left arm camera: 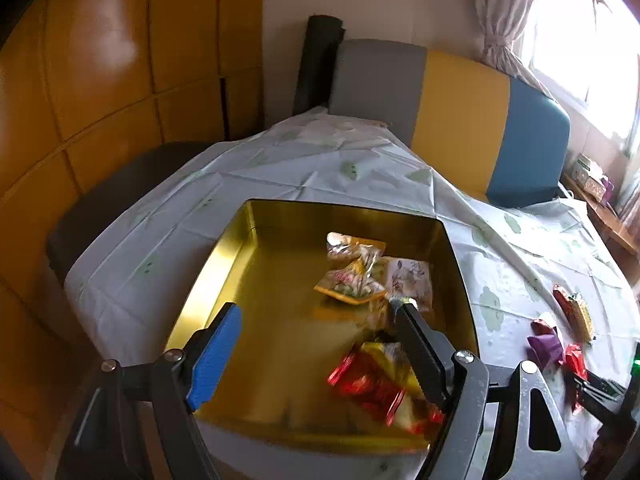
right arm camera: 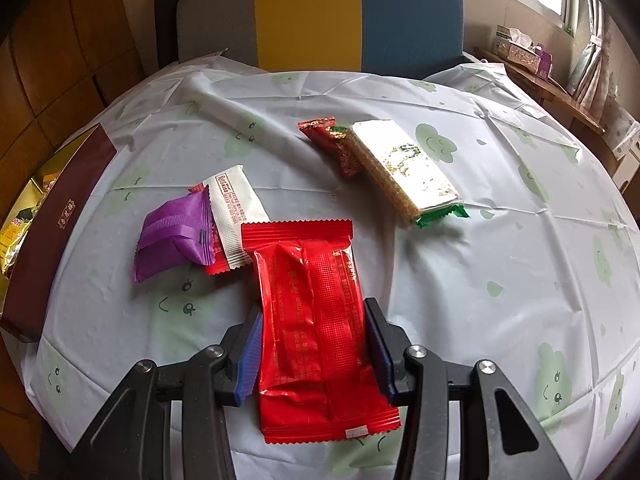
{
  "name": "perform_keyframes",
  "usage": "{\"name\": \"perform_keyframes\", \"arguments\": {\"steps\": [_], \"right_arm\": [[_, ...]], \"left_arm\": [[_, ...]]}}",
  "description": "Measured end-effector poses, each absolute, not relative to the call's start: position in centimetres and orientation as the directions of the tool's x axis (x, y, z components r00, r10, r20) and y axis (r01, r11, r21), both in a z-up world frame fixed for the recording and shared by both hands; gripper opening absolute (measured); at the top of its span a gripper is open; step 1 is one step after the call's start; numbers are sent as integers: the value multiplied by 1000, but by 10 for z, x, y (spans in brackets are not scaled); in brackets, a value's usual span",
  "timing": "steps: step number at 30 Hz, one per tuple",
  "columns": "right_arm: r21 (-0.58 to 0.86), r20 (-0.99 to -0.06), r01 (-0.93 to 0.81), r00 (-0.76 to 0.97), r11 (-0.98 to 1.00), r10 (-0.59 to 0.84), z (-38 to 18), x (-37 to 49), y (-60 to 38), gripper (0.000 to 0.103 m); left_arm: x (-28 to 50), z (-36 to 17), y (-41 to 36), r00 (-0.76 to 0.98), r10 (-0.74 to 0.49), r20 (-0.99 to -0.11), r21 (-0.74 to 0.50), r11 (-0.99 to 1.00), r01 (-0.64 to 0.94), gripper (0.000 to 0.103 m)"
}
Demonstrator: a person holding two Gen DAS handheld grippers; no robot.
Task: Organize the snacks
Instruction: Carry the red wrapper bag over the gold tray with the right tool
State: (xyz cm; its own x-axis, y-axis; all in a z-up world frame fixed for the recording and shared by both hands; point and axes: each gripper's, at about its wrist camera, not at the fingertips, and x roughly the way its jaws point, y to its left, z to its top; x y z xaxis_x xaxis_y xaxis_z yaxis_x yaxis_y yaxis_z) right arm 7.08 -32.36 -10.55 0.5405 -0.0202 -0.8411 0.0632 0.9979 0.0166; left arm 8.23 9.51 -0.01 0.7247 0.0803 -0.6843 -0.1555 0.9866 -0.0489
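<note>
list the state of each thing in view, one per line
left tool: open, empty, over the tin
right tool: shut on the red packet
red packet: gripped
gold tin: open, a few snacks inside
purple packet: loose on tablecloth
wafer packet: sealed, lying flat
white packet: partly under purple packet

Inside the gold tin [left arm camera: 240, 240], your left half of the floor lies bare; snack packets [left arm camera: 356, 276] crowd its right side, and a red-and-yellow packet [left arm camera: 372, 384] sits near the right wall. On the tablecloth [right arm camera: 500, 260], the right and near-right stretches are open to you. A purple packet [right arm camera: 172, 236] and white packet [right arm camera: 236, 216] block the left-centre; a wafer pack [right arm camera: 404, 172] lies farther off. The tin's maroon wall [right arm camera: 56, 232] bounds the left edge. A chair back [right arm camera: 320, 16] stands beyond the far edge.
</note>
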Motion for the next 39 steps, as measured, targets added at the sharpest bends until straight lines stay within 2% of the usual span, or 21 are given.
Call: {"name": "perform_keyframes", "arguments": {"steps": [8, 12, 17, 23, 30, 34, 39], "right_arm": [[37, -844, 111, 535, 993, -29, -103, 71, -326, 44], [93, -852, 177, 524, 980, -13, -97, 71, -332, 43], [188, -814, 223, 581, 957, 25, -68, 65, -334, 43], [266, -768, 82, 620, 960, 160, -39, 65, -294, 43], [413, -740, -149, 521, 899, 426, -28, 93, -206, 43], [470, -733, -217, 444, 856, 515, -26, 118, -154, 43], [444, -746, -279, 412, 852, 524, -25, 138, -102, 43]], "left_arm": [[51, -4, 104, 723, 97, -684, -38, 985, -168, 80], [45, -9, 104, 715, 83, -694, -54, 985, -167, 80], [43, -11, 101, 721, 80, -688, -53, 986, -160, 80], [41, -10, 98, 730, 74, -679, -50, 988, -146, 80], [42, -17, 102, 718, 63, -693, -60, 988, -146, 80], [43, -20, 107, 711, 73, -699, -58, 986, -158, 80], [44, -23, 114, 710, 89, -698, -54, 983, -177, 80]]}}
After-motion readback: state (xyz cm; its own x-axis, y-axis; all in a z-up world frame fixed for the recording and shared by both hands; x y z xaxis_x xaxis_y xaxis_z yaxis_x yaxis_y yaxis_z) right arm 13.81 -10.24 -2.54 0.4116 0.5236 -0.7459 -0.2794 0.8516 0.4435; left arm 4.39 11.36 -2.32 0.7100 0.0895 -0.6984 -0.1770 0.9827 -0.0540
